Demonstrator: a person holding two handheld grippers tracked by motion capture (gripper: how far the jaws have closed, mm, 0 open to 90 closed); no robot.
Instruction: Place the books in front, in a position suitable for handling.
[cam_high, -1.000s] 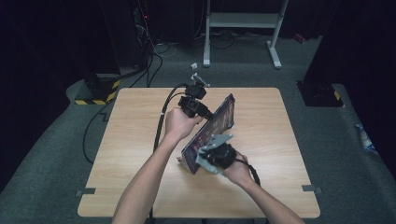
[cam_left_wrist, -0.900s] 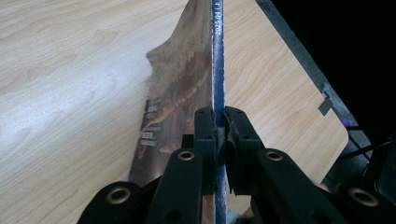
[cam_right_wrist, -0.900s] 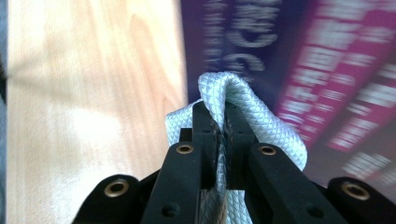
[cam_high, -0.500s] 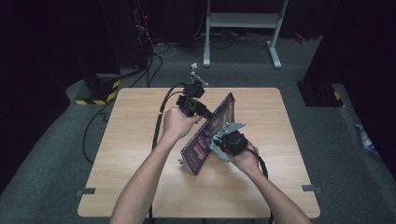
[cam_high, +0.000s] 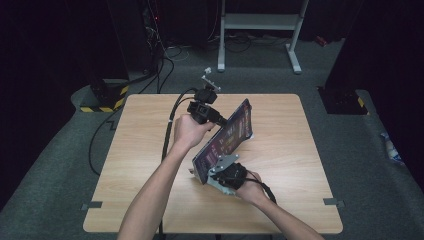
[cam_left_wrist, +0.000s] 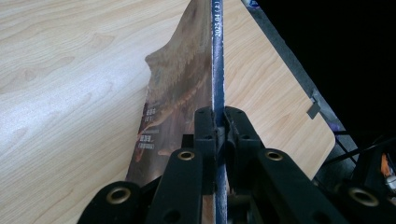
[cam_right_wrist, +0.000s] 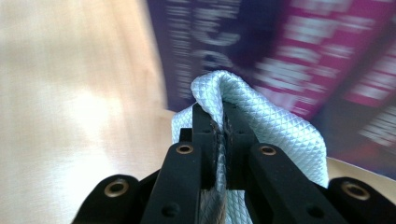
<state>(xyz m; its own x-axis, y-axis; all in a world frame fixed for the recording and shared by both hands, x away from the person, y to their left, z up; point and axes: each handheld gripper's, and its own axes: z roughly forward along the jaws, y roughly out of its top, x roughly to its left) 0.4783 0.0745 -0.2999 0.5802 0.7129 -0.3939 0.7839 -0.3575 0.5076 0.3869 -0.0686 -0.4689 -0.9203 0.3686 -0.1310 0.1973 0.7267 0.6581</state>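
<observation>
Magazine held tilted, cloth against its cover

The thin magazine with a purple and pink cover stands on edge, slanting over the worktop; a pale blue, diamond-textured cloth sits bunched by its near, lower end.

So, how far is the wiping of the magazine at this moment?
Done: the left gripper is shut on the magazine at its edge and props it tilted above the table; the right gripper is shut on a pale quilted cloth. In hand: the cloth sits near the lower end of the purple cover. Left: probably more passes; how clean the cover is cannot be told.
</observation>
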